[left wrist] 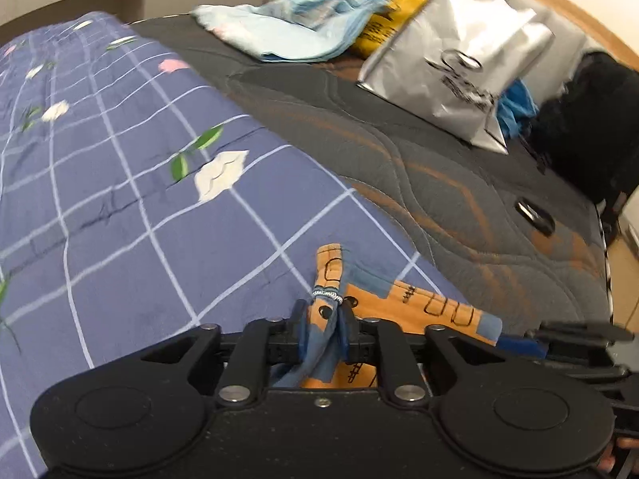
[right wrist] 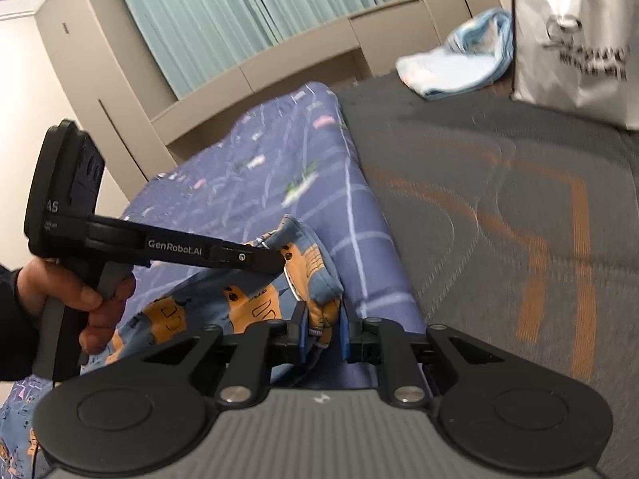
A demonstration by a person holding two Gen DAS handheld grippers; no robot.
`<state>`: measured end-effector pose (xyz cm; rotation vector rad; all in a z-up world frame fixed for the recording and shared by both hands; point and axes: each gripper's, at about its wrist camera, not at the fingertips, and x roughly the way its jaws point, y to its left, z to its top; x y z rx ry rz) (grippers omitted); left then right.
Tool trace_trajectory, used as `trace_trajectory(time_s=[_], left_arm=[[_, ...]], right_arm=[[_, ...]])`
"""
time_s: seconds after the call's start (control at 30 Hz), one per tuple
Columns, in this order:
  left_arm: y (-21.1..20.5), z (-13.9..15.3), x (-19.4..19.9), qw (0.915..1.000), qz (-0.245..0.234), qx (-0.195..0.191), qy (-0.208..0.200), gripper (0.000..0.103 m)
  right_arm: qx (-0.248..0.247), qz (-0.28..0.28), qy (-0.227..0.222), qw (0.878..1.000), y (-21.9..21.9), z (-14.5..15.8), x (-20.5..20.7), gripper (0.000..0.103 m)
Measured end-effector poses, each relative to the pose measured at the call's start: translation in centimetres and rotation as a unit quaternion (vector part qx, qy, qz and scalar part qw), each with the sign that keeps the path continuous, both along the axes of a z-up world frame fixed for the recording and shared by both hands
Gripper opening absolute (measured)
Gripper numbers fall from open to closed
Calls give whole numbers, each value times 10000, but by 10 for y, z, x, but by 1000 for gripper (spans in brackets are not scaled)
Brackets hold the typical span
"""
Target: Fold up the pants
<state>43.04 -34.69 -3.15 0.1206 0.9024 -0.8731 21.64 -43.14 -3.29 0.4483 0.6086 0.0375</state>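
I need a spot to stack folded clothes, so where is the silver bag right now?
In the left wrist view the silver bag lies at the upper right on the dark quilted mattress, between the crumpled light blue cloth and a black heap.

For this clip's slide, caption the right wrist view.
Both hand-held grippers, right and left, pinch the patterned pants.

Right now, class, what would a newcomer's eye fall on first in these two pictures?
First, the orange-and-blue patterned pants, bunched on the blue checked bedsheet, each end pinched by black tongs: the left tongs and the right tongs. Next, the shiny silver bag on the grey mattress behind, beside a crumpled light-blue cloth.
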Motion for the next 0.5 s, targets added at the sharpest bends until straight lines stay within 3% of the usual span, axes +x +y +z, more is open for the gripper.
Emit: trace_trajectory(time_s=[0.03, 0.1, 0.17, 0.27, 0.37, 0.5], left_arm=[[2, 1, -1, 10000, 76, -42, -21, 29], [4, 6, -5, 9998, 136, -45, -120, 59], [8, 17, -13, 9992, 151, -108, -345, 64], [19, 37, -28, 9969, 349, -149, -696, 83], [41, 62, -46, 9918, 634, -302, -1067, 90], [75, 95, -76, 9845, 933, -387, -1435, 100]], right_arm=[[24, -4, 17, 10000, -1, -1, 1, 19], [26, -6, 35, 10000, -2, -1, 1, 22], [-39, -1, 36, 10000, 0, -1, 1, 29], [-313, -38, 18, 9995, 6, 3, -5, 45], [-546, -114, -52, 9984, 15, 13, -12, 67], [-774, -135, -146, 9968, 26, 28, -25, 83]])
